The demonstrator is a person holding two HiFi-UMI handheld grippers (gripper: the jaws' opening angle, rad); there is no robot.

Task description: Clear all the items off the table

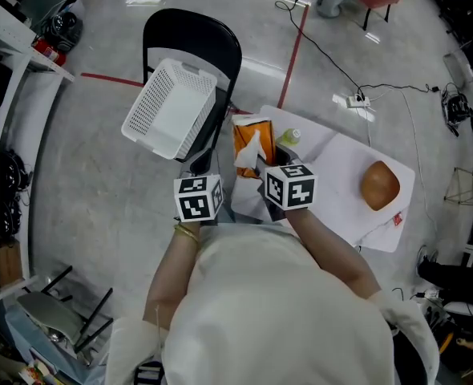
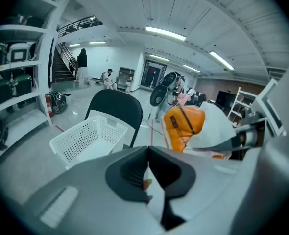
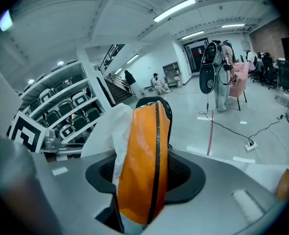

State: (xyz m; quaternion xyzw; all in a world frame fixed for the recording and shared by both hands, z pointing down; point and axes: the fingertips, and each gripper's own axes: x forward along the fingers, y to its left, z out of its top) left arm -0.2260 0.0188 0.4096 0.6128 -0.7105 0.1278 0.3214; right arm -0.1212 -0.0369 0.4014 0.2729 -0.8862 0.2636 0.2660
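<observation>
Grey floor (image 1: 84,183) surrounds a black chair (image 1: 192,34) bearing a tilted white basket (image 1: 172,107). The right gripper (image 3: 144,180) has its fingers clamped on an orange bag (image 3: 142,146) (white paper (image 3: 108,131) bunched against it), held up at the tabletop (image 1: 341,175) corner near the basket. The left gripper (image 2: 148,173) fingers are pressed together. A brown round item (image 1: 379,184) sits on the tabletop.

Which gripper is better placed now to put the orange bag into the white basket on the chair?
Right. The right gripper has its jaws clamped on the orange bag, lifted off the table and near the white basket. The left gripper is shut and has no hold on the bag.
</observation>
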